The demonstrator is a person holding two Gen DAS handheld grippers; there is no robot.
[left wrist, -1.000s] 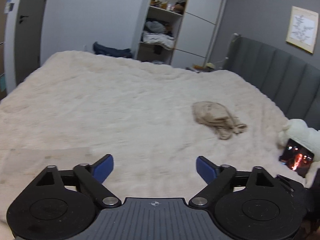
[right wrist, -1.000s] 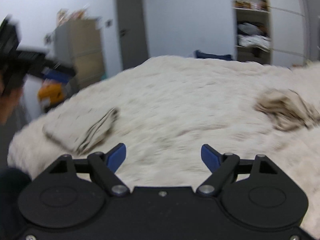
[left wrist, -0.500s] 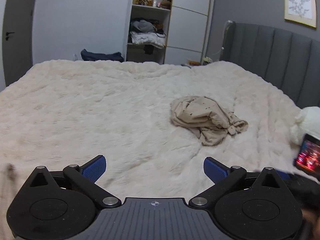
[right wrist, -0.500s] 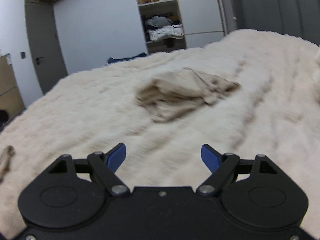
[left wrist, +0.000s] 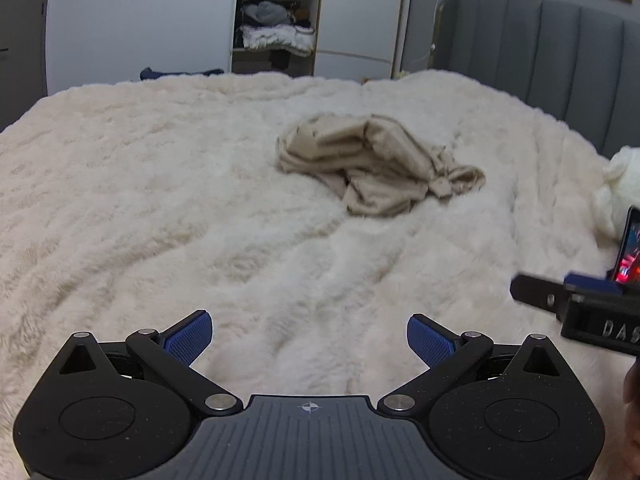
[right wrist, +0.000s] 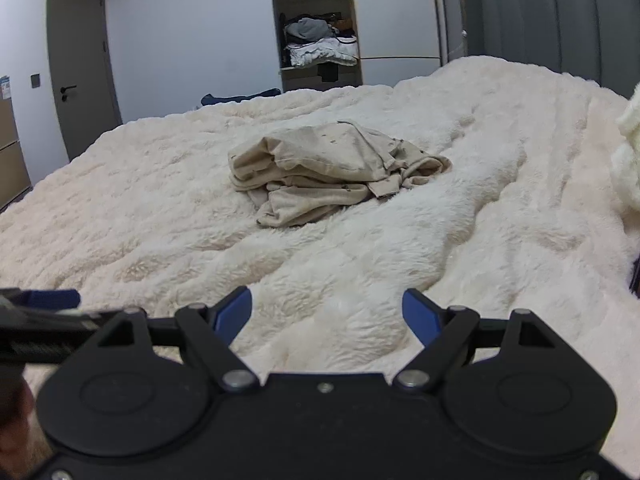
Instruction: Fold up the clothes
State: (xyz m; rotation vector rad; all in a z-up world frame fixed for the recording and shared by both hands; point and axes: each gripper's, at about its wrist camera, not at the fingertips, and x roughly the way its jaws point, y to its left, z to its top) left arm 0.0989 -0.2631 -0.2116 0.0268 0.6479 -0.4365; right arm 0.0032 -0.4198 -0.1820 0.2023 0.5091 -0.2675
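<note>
Crumpled beige garment (left wrist: 376, 164) on a cream fluffy bed (left wrist: 160, 200).
Open wardrobe shelves (right wrist: 316, 52), upper centre, hold piled clothes. Left gripper (left wrist: 310, 338) and right gripper (right wrist: 326, 312) fingers spread wide, empty; garment mid-frame.

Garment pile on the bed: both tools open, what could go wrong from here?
1. The garment is crumpled in layers, so a pinch may catch several.
2. The blanket is deep and fluffy; fingertips could snag it too.
3. The left tool and right tool sit close together and may collide.
</note>
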